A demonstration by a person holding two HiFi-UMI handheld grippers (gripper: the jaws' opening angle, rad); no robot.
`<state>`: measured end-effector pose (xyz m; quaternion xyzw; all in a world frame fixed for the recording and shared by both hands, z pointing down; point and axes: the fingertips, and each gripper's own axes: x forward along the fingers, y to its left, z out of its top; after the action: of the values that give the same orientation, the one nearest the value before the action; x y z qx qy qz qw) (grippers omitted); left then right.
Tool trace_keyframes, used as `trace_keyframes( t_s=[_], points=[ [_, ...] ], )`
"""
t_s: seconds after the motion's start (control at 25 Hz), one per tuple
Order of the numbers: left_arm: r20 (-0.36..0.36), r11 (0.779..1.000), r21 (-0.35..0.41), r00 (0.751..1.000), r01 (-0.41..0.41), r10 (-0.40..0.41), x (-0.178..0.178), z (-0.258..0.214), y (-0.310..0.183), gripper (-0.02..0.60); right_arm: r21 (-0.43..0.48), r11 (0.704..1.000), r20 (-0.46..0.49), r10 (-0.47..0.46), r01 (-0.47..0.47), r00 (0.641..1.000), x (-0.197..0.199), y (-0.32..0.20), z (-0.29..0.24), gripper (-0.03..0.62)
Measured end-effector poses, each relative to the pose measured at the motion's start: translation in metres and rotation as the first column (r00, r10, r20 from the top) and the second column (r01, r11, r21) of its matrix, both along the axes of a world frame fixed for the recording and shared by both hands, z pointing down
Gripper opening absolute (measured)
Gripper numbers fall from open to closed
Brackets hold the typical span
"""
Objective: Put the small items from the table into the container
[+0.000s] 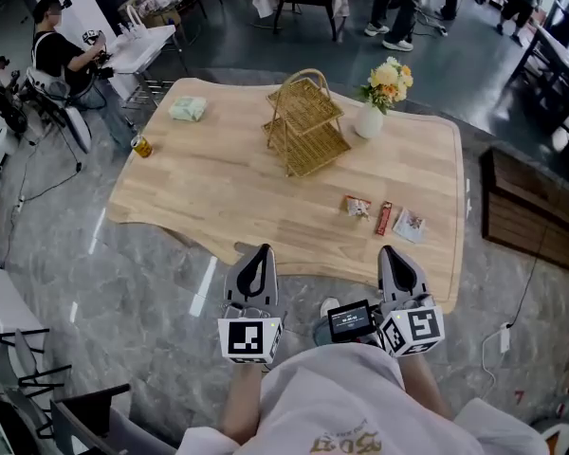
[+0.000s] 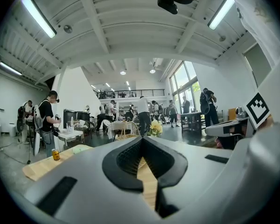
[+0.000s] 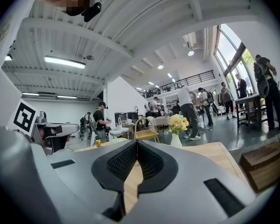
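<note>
Three small snack packets lie near the wooden table's [image 1: 218, 188] front right: a red-and-white one [image 1: 357, 207], a dark red bar [image 1: 384, 218] and a pale one [image 1: 410, 226]. A two-tier wicker basket [image 1: 303, 126] stands at the table's middle back. A pale green packet [image 1: 188, 109] and a small can [image 1: 141, 146] sit at the left. My left gripper [image 1: 260, 251] and right gripper [image 1: 390, 252] are held level just short of the front edge. Both are shut and hold nothing. The basket [image 2: 126, 135] shows past the left gripper [image 2: 142, 139], and the basket [image 3: 144, 129] rises beyond the right gripper [image 3: 136, 142].
A white vase of yellow flowers [image 1: 375, 112] stands right of the basket. A dark wooden bench [image 1: 531, 216] lies on the floor to the right. A person with equipment [image 1: 57, 55] sits at the far left, and more people and tables fill the hall behind.
</note>
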<state>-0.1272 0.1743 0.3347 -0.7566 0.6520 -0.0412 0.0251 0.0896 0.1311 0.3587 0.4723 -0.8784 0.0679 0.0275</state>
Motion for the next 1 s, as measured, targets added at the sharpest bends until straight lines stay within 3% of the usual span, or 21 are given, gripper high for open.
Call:
trace_keyframes(
  t_s=[0.56, 1.0],
  points=[
    [0.003, 1.0, -0.027, 1.0, -0.005, 0.005, 0.017, 0.012, -0.089, -0.003, -0.044, 0.999, -0.017, 0.03, -0.03, 0.999, 0.026, -0.092, 0.023, 0.02],
    [0.003, 0.999, -0.036, 0.999, -0.033, 0.033, 0.022, 0.011, -0.113, -0.003, -0.044, 0.998, -0.023, 0.047, -0.048, 0.999, 0.031, -0.115, 0.024, 0.02]
  ],
)
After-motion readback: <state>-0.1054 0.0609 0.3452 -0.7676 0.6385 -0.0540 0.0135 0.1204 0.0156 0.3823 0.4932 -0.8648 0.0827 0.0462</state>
